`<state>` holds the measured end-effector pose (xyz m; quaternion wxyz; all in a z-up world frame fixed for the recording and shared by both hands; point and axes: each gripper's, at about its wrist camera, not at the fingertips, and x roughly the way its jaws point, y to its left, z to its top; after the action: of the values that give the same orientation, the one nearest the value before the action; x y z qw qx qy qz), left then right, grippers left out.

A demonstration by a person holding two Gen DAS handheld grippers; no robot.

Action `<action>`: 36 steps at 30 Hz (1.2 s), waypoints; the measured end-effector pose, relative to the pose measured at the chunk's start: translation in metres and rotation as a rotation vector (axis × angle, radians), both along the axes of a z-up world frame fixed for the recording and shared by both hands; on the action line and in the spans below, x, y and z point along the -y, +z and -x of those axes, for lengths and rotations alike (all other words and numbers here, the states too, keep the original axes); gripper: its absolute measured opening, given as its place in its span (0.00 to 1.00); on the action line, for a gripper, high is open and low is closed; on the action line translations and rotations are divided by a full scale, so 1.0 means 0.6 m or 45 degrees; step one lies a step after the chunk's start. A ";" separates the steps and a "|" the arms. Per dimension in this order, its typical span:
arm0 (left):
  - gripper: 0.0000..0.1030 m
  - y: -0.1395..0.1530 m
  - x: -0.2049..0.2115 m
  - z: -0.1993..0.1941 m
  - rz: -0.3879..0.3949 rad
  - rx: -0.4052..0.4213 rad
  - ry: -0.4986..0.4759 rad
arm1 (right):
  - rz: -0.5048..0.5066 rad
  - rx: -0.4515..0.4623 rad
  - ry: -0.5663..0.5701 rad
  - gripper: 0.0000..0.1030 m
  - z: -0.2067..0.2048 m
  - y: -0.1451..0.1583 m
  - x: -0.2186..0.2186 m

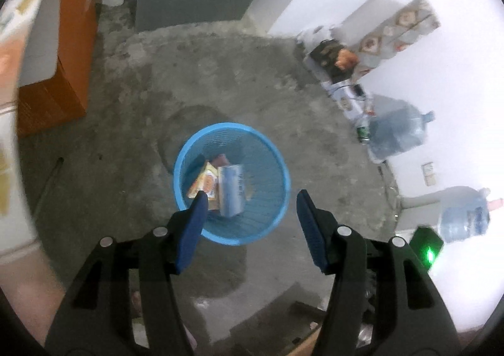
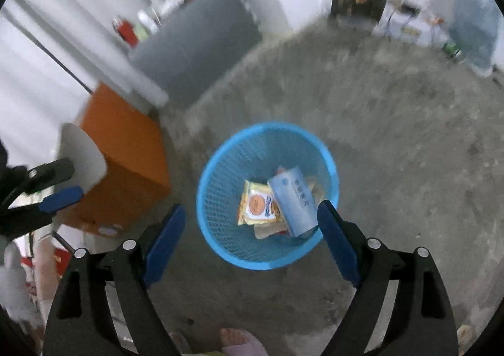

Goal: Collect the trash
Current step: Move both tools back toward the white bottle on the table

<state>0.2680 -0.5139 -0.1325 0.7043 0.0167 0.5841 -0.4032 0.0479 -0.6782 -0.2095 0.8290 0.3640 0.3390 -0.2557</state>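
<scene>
Left wrist view
- Left hand-held gripper (image 1: 250,198): jaws stand apart with nothing between the blue pads (image 1: 191,231); it points down over the near rim of the basket.
- Blue mesh basket (image 1: 186,154): stands upright on the concrete floor (image 1: 126,88), seen from above, its opening round and clear.
- Trash in the basket: a yellow snack wrapper (image 1: 206,182) lies against the left inner wall; a pale blue packet (image 1: 232,190) leans just beside it on the right, touching it; a reddish scrap (image 1: 220,160) shows behind both.
- Orange cabinet (image 1: 75,50): at the left, well apart from the basket.
- Water jugs: one (image 1: 398,132) lies by the white wall at the right, another (image 1: 463,222) farther along the same wall.

Right wrist view
- Right hand-held gripper (image 2: 252,219): jaws wide, nothing held; the right pad (image 2: 338,245) overlaps the basket's near right rim in the picture, the left pad sits over bare floor.
- Blue mesh basket (image 2: 220,173): upright on the floor, between the two pads and slightly ahead.
- Trash: the yellow snack wrapper (image 2: 258,206) and the pale blue packet (image 2: 294,198) lie on the bottom, the packet partly over the wrapper.
- Left hand-held gripper (image 2: 55,187): at the left edge, beside the orange cabinet (image 2: 126,148); too little of it shows here to judge its jaws.
- Person: a foot (image 2: 239,340) shows at the bottom edge.
</scene>
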 end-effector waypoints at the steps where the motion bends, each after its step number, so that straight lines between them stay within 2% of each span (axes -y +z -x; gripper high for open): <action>1: 0.54 0.022 -0.018 0.014 0.043 0.002 -0.017 | 0.038 0.020 -0.012 0.81 0.015 0.020 -0.019; 2: 0.54 0.042 -0.034 0.028 0.077 0.009 -0.039 | 0.100 0.057 -0.029 0.81 0.039 0.048 -0.055; 4: 0.56 0.081 -0.068 0.059 0.149 0.053 -0.073 | 0.169 0.099 -0.059 0.89 0.069 0.081 -0.101; 6: 0.59 0.120 -0.104 0.097 0.209 0.128 -0.114 | 0.239 0.166 -0.104 0.93 0.110 0.121 -0.164; 9: 0.62 0.182 -0.167 0.159 0.275 0.282 -0.160 | 0.310 0.236 -0.096 0.94 0.148 0.162 -0.233; 12: 0.69 0.246 -0.244 0.218 0.344 0.415 -0.133 | 0.397 0.228 -0.007 0.94 0.155 0.202 -0.279; 16: 0.77 0.301 -0.341 0.278 0.417 0.557 -0.080 | 0.495 0.269 0.046 0.94 0.173 0.258 -0.331; 20: 0.78 0.314 -0.432 0.308 0.440 0.569 0.031 | 0.642 0.239 0.069 0.94 0.183 0.296 -0.390; 23: 0.78 0.307 -0.497 0.319 0.416 0.568 0.117 | 0.671 0.224 0.116 0.94 0.179 0.309 -0.418; 30: 0.78 0.282 -0.622 0.317 0.337 0.598 0.280 | 0.634 0.267 0.220 0.94 0.172 0.335 -0.456; 36: 0.78 0.282 -0.707 0.318 0.305 0.684 0.400 | 0.481 0.286 0.295 0.94 0.168 0.332 -0.466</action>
<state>0.0773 -0.0894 0.0364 0.8836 -0.0508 0.3213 -0.3367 -0.0529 -0.3985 -0.0104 0.9385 0.1873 0.2305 -0.1759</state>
